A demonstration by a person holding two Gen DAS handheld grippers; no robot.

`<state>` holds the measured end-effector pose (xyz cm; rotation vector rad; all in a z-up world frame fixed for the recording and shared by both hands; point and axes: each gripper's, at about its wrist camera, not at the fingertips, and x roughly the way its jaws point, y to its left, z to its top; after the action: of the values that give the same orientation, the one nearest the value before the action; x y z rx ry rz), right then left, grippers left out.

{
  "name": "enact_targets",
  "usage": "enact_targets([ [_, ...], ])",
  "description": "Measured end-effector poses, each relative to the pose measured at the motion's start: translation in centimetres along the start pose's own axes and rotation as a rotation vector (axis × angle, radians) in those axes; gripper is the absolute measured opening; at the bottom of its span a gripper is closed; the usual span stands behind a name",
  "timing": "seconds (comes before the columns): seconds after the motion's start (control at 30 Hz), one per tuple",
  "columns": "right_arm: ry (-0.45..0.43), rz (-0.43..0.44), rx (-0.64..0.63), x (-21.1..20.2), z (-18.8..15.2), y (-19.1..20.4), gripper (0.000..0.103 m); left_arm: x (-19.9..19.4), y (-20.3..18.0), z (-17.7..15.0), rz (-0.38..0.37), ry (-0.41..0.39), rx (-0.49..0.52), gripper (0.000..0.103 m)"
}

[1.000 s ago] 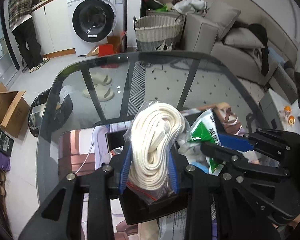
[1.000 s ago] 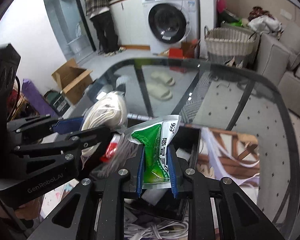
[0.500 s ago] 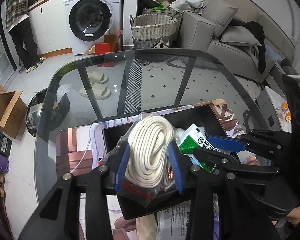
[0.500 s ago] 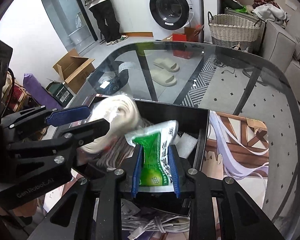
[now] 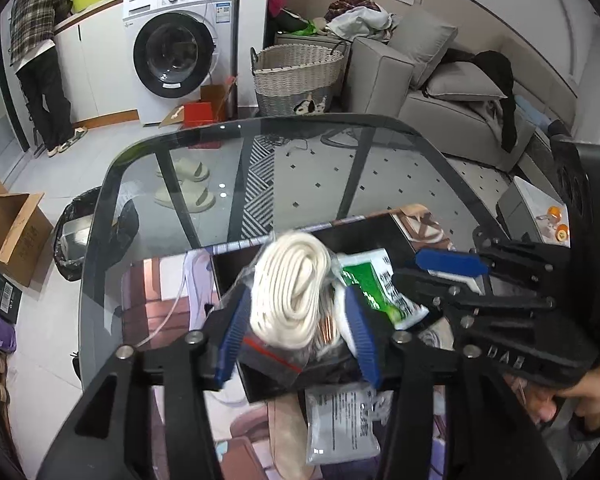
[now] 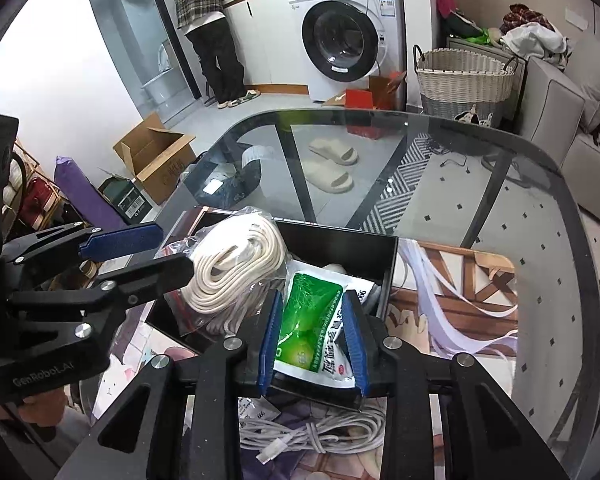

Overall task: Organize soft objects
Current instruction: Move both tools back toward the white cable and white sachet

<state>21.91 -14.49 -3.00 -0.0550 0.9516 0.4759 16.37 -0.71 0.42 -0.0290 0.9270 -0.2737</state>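
We stand at a glass table [image 6: 500, 184] near a washing machine [image 5: 180, 48]. Over the black box [image 6: 340, 246], our left gripper [image 5: 296, 320], jaws parted, loosely flanks the bagged rope [image 5: 290, 280]; our right gripper [image 6: 312, 336] likewise flanks the green packet [image 6: 308, 324]

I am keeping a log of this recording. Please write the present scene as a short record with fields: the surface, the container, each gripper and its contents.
surface: glass table
container: black box, open on top, on a printed mat
left gripper: open around bagged white rope, over the box
right gripper: open around green-and-white pouch, over the box
loose item: grey cable before the box
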Motion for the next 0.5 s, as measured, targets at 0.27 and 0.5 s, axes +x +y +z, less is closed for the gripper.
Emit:
enact_targets([
  [0.27,0.028,0.006,-0.103,-2.7,-2.3,0.4,0.035,-1.8,-1.4,-4.1,-0.015,0.003,0.073,0.057],
  [0.5,0.125,0.063,-0.187,-2.4,-6.2,1.8,0.038,0.4,-2.5,-8.2,-0.024,0.138,0.153,0.058],
])
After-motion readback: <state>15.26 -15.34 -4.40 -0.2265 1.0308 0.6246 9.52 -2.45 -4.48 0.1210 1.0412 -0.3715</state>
